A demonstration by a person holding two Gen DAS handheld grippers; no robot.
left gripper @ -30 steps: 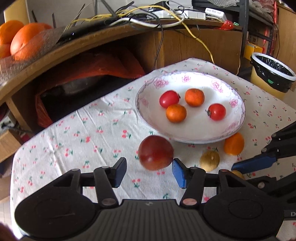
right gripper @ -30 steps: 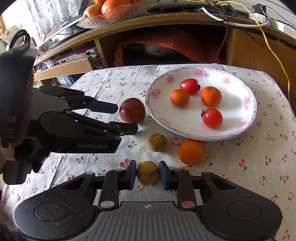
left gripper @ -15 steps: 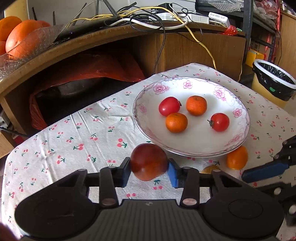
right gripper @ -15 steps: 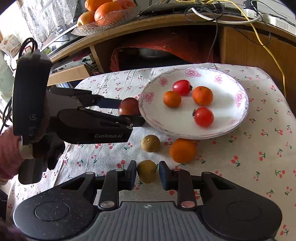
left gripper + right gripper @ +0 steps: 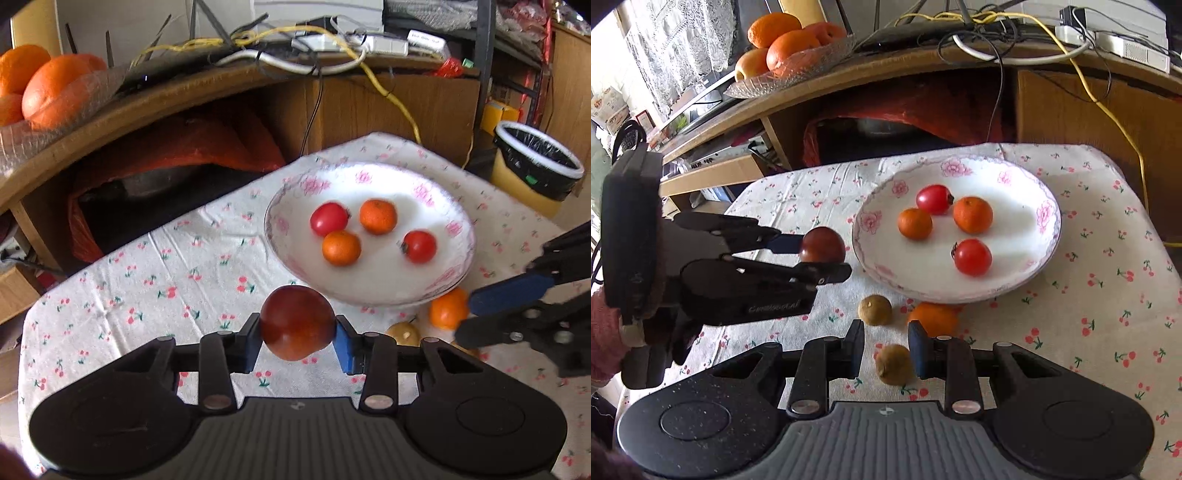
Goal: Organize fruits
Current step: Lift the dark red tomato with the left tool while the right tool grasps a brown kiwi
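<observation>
My left gripper (image 5: 297,341) is shut on a dark red round fruit (image 5: 297,322) and holds it above the cloth, left of the white floral plate (image 5: 288,254). The plate holds two red tomatoes (image 5: 328,218) and two small oranges (image 5: 341,247). In the right wrist view my right gripper (image 5: 886,352) stands open around a brown kiwi (image 5: 894,364), which touches the right pad with a gap at the left pad. A second kiwi (image 5: 874,309) and an orange (image 5: 934,318) lie on the cloth in front of the plate (image 5: 1045,258). The held red fruit (image 5: 822,244) shows there too.
A wooden desk (image 5: 886,70) with cables stands behind the table, with a glass bowl of oranges (image 5: 786,48) on top. A bin with a black liner (image 5: 532,166) stands at the right. The table's cloth (image 5: 147,280) has a cherry print.
My left gripper closed on the dark red fruit and lifted it off the cloth. My right gripper opened a little around the kiwi it was squeezing.
</observation>
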